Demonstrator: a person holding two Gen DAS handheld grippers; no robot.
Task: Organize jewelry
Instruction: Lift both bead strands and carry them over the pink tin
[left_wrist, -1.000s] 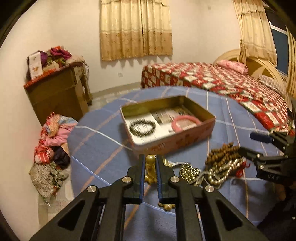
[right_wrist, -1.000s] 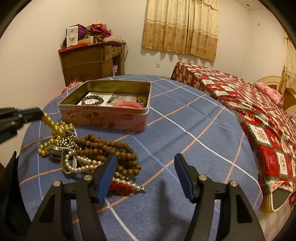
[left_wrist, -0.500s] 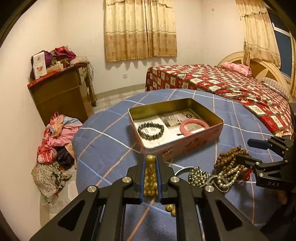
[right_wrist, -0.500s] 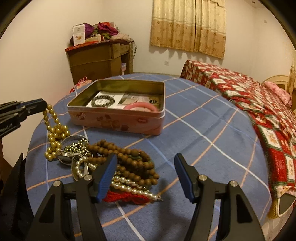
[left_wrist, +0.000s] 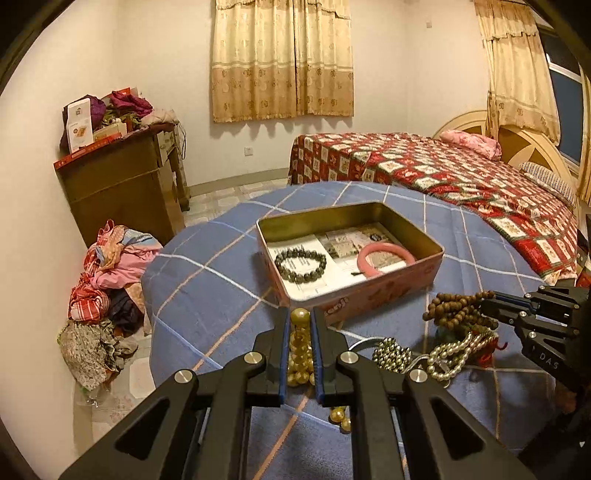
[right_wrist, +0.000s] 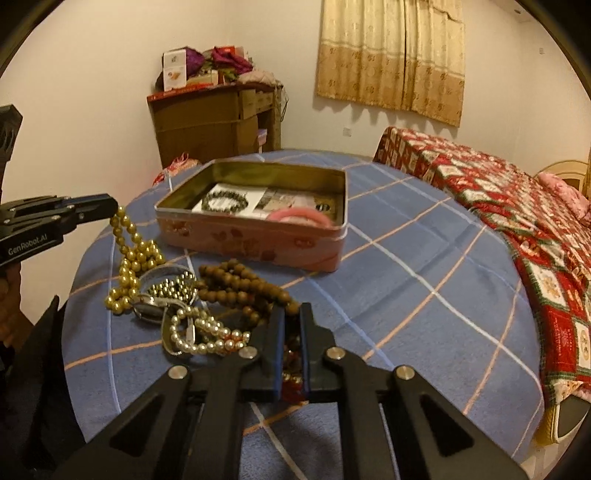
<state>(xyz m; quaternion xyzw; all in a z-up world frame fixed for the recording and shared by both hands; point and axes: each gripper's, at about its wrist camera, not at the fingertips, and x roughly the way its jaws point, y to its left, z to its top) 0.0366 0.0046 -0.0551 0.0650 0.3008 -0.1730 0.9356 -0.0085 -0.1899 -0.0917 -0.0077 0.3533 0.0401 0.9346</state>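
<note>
Near the tabletop's front edge, my left gripper pinches the gold beads up while my right gripper clamps the wooden beads, probably to untangle them for the tin.

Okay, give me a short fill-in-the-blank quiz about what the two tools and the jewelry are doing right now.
1. The left tool is shut on the ____ bead strand.
2. The right tool is shut on the ____ wooden beads.
3. Inside the tin lie a dark bead bracelet and a ____ bangle.

Missing words: gold; brown; pink
</note>
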